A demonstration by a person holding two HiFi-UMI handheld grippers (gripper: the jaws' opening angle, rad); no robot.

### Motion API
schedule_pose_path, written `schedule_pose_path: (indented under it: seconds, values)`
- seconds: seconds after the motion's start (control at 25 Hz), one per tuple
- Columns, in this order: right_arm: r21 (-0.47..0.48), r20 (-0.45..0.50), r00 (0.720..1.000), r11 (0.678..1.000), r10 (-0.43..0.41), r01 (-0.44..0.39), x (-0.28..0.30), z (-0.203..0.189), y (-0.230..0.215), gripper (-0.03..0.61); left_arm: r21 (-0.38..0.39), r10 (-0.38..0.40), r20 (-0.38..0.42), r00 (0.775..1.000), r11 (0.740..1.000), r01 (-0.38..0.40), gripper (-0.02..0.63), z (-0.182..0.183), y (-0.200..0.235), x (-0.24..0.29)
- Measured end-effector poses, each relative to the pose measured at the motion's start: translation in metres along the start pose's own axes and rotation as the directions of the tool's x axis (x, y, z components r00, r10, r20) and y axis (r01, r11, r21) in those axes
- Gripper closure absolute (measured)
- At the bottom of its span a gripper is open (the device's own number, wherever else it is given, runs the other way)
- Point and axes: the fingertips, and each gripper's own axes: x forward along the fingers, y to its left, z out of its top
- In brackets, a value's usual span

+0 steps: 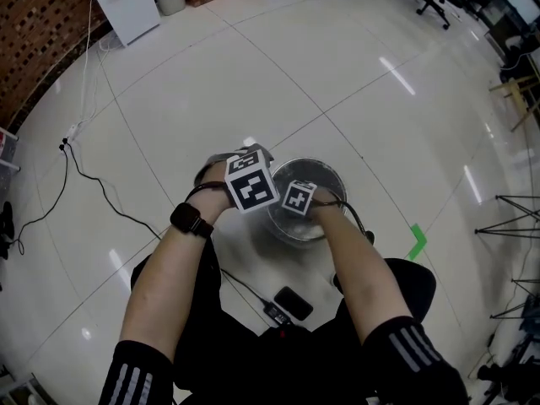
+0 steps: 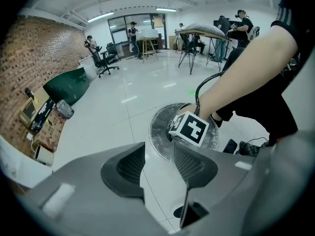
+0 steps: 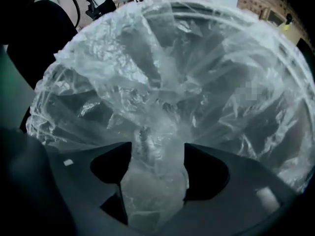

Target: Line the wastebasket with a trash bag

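A round wastebasket [image 1: 331, 175] stands on the floor in front of my knees, with a clear trash bag [image 3: 162, 77] crumpled inside it. My right gripper [image 1: 297, 199] points straight down into the basket. In the right gripper view its jaws [image 3: 157, 154] stand wide, a bunched twist of the bag lies between them, and the film spreads out to the rim all round. My left gripper [image 1: 251, 182] hovers at the basket's left rim. Seen in the left gripper view, it [image 2: 159, 157] is open over bare floor, and the wastebasket [image 2: 156, 132] lies just beyond its tips.
A black phone-like device [image 1: 293, 304] and a cable [image 1: 93, 184] lie on the glossy tiled floor near me. A green tape mark [image 1: 416, 241] is right of the basket. A white cabinet [image 1: 126, 2] stands far back; tripod legs [image 1: 515, 218] stand at the right.
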Motion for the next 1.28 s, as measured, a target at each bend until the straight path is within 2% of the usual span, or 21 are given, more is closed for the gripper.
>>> schedule_pose_path:
  seconds: [0.48,0.64,0.76,0.92,1.04,1.16,1.28]
  values:
    - [0.024,-0.008,0.999,0.999,0.05,-0.049,0.037,0.0,0.004,0.235,-0.006,-0.005,0.001,1.0,1.0,0.005,0.437,0.001,0.003,-0.002]
    - [-0.076,0.041,0.998,0.996,0.043,-0.039,0.016,0.014,0.011,0.235,-0.01,-0.006,-0.004,1.0,1.0,0.006,0.439,-0.003,0.007,-0.001]
    - [-0.079,0.089,0.991,0.993,0.095,-0.088,-0.019,0.016,0.024,0.236,-0.041,-0.004,0.01,1.0,0.999,0.005,0.439,-0.003,0.011,-0.003]
    - [-0.109,0.17,0.984,0.994,0.044,-0.026,-0.072,0.018,0.018,0.239,-0.063,0.011,0.033,0.999,0.998,-0.008,0.439,0.001,0.017,-0.008]
    - [-0.141,0.231,0.973,0.99,0.008,0.025,-0.117,0.015,0.021,0.241,-0.073,0.002,0.01,1.0,0.997,-0.001,0.439,-0.011,0.016,-0.007]
    - [-0.169,0.307,0.95,0.98,-0.05,0.106,-0.162,0.006,0.017,0.242,-0.072,-0.056,-0.059,0.997,0.996,0.052,0.437,-0.037,0.001,0.002]
    - [-0.127,0.299,0.949,0.982,-0.097,0.141,-0.195,-0.028,0.013,0.244,-0.026,-0.119,-0.104,0.987,0.993,0.117,0.432,-0.057,-0.019,0.012]
